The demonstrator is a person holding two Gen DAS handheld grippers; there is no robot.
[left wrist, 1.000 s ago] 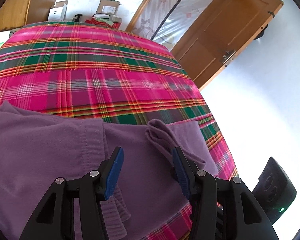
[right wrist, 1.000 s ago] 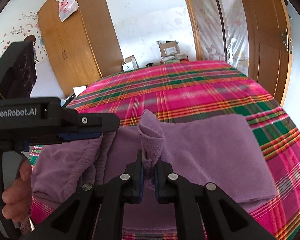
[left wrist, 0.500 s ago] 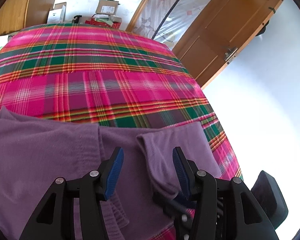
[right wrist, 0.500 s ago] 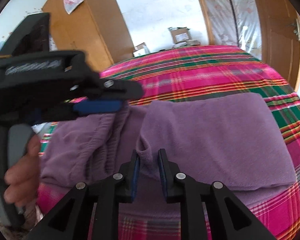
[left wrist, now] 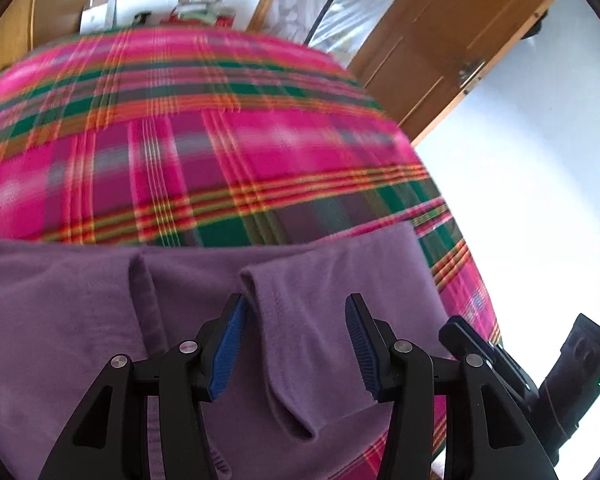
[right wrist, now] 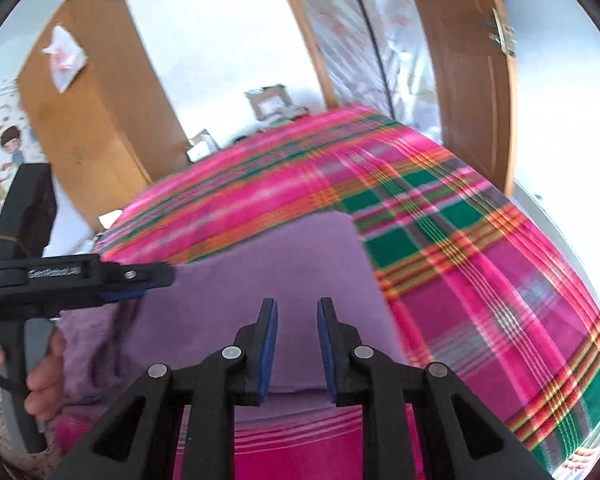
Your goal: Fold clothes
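- Right tongs (right wrist: 293, 346) have just been opening, jaws now parted with nothing between them: the purple garment's (left wrist: 320, 320) flap is released.
- It lies folded on the plaid bed (left wrist: 220, 140).
- Left tongs (left wrist: 296, 344) hover spread, empty.
- That fold looks done.

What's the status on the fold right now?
Right hand-held gripper just opened, empty; left hand-held gripper open over the folded flap. Purple garment flat on the plaid blanket. Nothing obstructing.
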